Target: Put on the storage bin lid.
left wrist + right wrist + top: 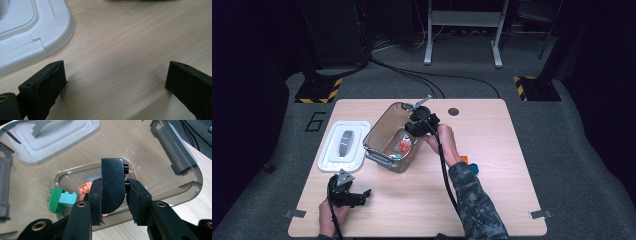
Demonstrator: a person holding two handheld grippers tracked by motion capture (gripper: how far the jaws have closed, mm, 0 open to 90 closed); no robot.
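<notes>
My right gripper [413, 130] hangs over the clear plastic bin [377, 135], shut on a black brick with a rounded end [112, 170]. In the right gripper view the jaws pinch the brick from both sides above the bin's inside. On the bin floor lie a green brick [55, 201], a teal brick [68, 198] and an orange brick [84, 190]. My left gripper [362, 196] rests near the table's front left, held by a hand. Its jaws [116, 72] stand open over bare wood with nothing between them.
The bin's white lid [343, 145] lies flat on the table left of the bin, and its corner [32, 30] lies just ahead of the left gripper. A teal piece [474, 168] and an orange piece [463, 159] sit by the right forearm. Black cables cross the floor beyond the table.
</notes>
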